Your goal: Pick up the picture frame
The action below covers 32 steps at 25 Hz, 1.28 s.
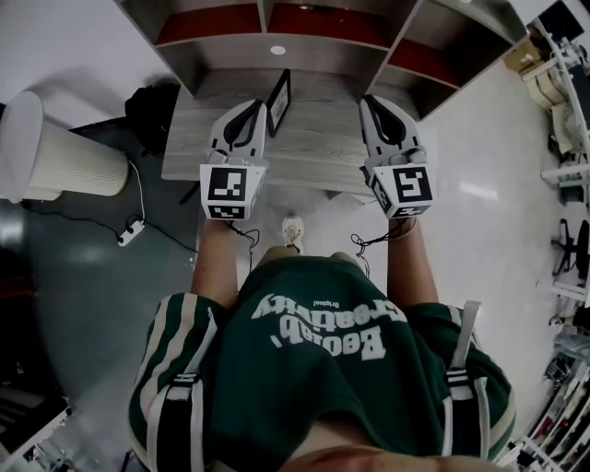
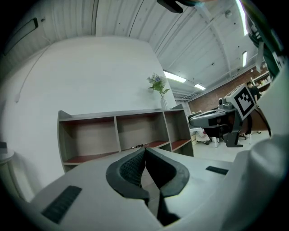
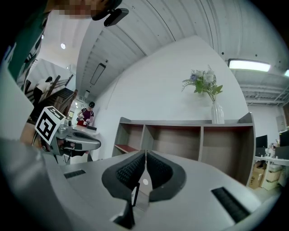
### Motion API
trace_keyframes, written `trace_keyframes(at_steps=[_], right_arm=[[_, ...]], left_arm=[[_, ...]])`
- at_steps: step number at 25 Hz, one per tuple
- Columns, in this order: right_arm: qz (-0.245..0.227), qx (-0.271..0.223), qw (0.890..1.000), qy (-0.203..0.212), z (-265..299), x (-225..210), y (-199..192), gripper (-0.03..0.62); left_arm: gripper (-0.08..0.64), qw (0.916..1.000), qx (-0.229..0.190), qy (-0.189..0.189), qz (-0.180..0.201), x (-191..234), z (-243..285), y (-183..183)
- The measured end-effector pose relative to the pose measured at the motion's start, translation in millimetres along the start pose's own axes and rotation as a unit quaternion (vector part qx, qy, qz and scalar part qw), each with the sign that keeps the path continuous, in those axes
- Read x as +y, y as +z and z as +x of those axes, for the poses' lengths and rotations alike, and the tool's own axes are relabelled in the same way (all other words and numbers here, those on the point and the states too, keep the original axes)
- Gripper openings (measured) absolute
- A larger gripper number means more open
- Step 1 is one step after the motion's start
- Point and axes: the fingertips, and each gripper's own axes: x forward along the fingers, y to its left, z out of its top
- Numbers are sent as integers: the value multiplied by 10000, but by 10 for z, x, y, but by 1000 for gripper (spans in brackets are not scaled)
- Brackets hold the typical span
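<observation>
Picture frame (image 1: 278, 101) stands on edge on the tabletop (image 1: 323, 138), just in front of the shelf unit (image 1: 267, 23). Dark, thin, flat, rectangular. Head view catches it from above, almost edge-on; what it shows cannot be read, and a slight lean cannot be ruled out. Long axis runs away from the person, roughly in line with the way both claws point.

Key relation: frame lies between the two claws, far off centre. Left claw (image 1: 251, 112) is just beside it, with the frame off the tip's right side and a little ahead. Right claw (image 1: 376, 103) is well apart, across a bare stretch of tabletop. Left hand judged the nearer, likelier one for the pick.

Left claw: jaws together, ribbed black pads (image 2: 131, 169) meeting at the tip, nothing between. Right claw: same, pads (image 3: 128, 171) closed on each other, holding nothing. Judgement: whichever takes the frame must spread first, then straddle it across its thickness, not its length.

Materials: tabletop pale grey wood grain, matte. Shelf unit grey panels, red-brown compartment floors, open cubbies. Claw shells smooth pale plastic; pads dark, cross-hatched, rubbery. White vase (image 3: 216, 113) with flowers on top of the shelf unit. Frame likely light and rigid, tippy if nudged from the side
</observation>
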Motion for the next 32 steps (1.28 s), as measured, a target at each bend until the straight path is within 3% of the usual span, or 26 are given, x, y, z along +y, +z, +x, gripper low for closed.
trace_keyframes(at_steps=[12,32], right_arm=[[-63,244,9993,-287,401,-105,-62,37],[-25,314,9989,-349,681,-249,-247,37]], left_arm=[[17,9995,-104,-294,-108,279,392,-92],[17,9989,-7,-449,136,306,795,-274]])
